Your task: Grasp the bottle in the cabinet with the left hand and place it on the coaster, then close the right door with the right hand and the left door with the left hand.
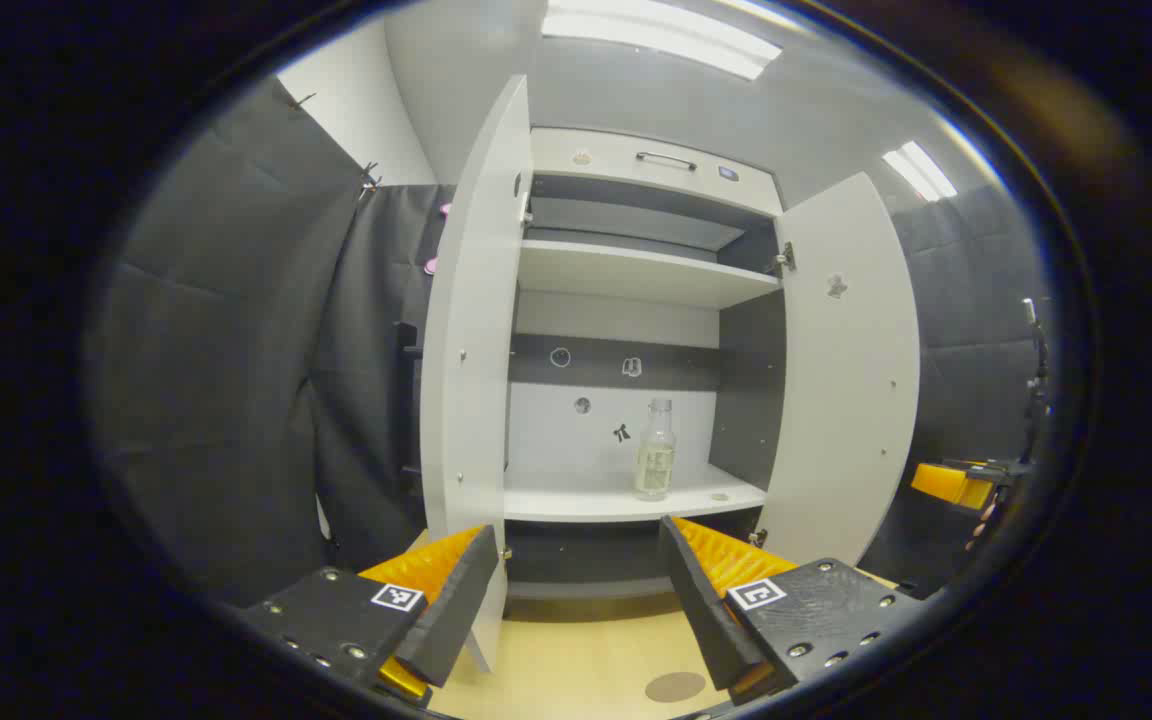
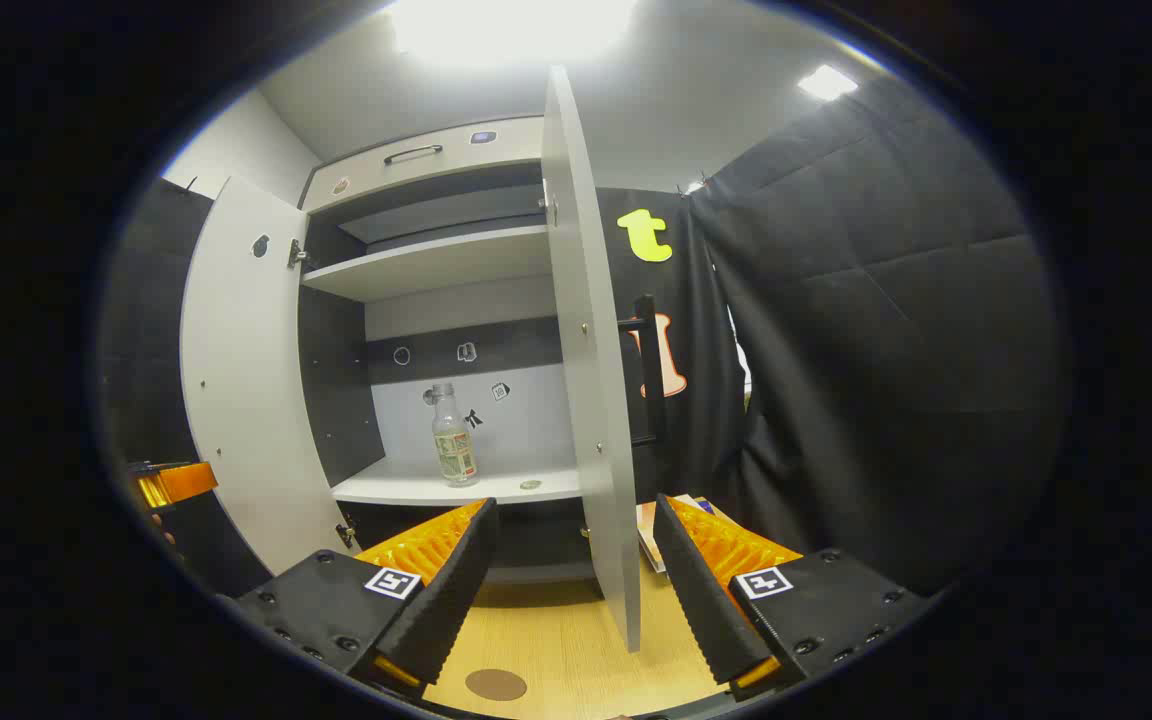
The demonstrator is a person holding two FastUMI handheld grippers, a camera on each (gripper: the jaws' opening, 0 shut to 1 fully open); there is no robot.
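Left gripper (image 1: pixel 576 600) hangs released in front of the cabinet (image 1: pixel 636 275), its two fingers spread wide with nothing between them, and the bottle (image 1: pixel 655 450) stands upright well beyond them on the cabinet's lower shelf (image 1: pixel 626 495), toward that shelf's right half and clear of both side walls. Right gripper (image 2: pixel 571 590) is likewise released and holds nothing; in the right gripper view the right door's (image 2: pixel 591 380) edge stands between its fingers, farther off. One bottle is in the cabinet, with bare shelf on either side of it. Two doors stand swung open, the left door (image 1: pixel 471 350) and the right door either side of the opening. One round coaster (image 1: pixel 675 686) lies on the wooden table (image 1: pixel 576 660) below the cabinet.
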